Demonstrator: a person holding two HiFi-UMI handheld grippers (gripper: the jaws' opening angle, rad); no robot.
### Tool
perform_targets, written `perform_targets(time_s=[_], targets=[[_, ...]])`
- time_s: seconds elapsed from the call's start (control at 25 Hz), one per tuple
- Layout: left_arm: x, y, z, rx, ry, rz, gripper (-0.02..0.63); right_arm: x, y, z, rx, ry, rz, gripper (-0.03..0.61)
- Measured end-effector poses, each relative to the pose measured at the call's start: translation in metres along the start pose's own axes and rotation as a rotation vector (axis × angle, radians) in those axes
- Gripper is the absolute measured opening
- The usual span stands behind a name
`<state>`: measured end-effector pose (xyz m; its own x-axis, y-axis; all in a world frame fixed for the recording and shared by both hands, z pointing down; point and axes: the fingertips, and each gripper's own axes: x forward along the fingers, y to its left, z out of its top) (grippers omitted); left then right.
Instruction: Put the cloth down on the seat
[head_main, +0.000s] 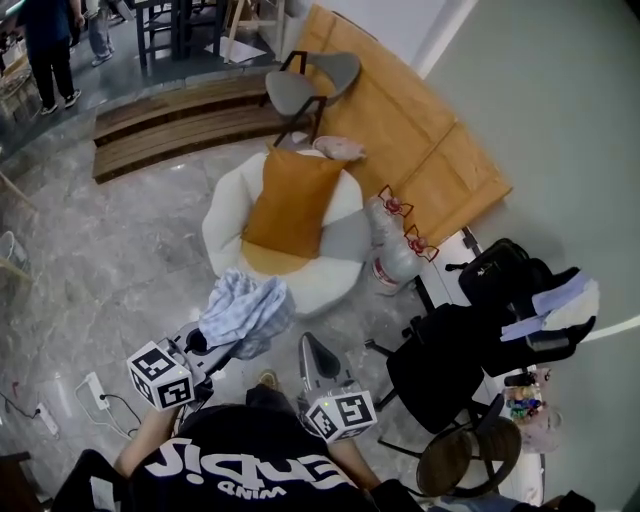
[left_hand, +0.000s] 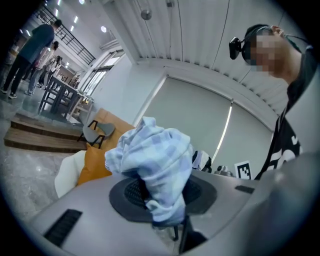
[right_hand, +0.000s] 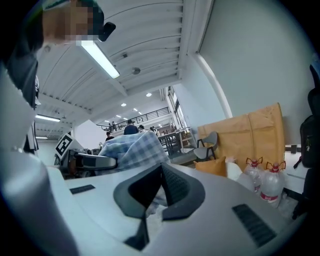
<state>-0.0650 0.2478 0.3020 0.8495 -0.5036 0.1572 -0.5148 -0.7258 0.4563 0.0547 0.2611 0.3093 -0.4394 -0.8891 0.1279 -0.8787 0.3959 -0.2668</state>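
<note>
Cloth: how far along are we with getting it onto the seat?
Done: the cloth is picked up, clamped in the left gripper. In hand: it is held up near the front edge of the white seat, not yet resting on it or on the orange cushion. Left: carry it forward over the seat, lower it and open the jaws.

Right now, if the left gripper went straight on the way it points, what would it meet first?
Most likely the near rim of the white seat. The left gripper, jaws shut on the checked cloth, points toward it; the orange cushion lies further on. Depth is unclear.
</note>
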Motion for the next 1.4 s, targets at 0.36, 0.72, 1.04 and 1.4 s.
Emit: perform_targets(time_s=[0.36, 0.72, 1.04, 1.4], targets=[[0.061, 0.015, 0.018, 0.012, -0.020, 0.037, 0.110, 0.021, -0.064, 0.014, -0.007, 0.016, 0.008, 0.020], [0.085, 0.051, 0.037, -0.018, -0.047, 0.075, 0.110, 0.063, -0.076, 0.014, -0.012, 0.063, 0.051, 0.019], [0.114, 0.102, 0.069, -0.043, -0.050, 0.053, 0.110, 0.120, -0.097, 0.021, -0.029, 0.079, 0.028, 0.019], [0.142, 0.182, 0.110, -0.032, -0.037, 0.044, 0.110, 0.227, -0.101, 0.048, -0.057, 0.065, 0.071, 0.019]])
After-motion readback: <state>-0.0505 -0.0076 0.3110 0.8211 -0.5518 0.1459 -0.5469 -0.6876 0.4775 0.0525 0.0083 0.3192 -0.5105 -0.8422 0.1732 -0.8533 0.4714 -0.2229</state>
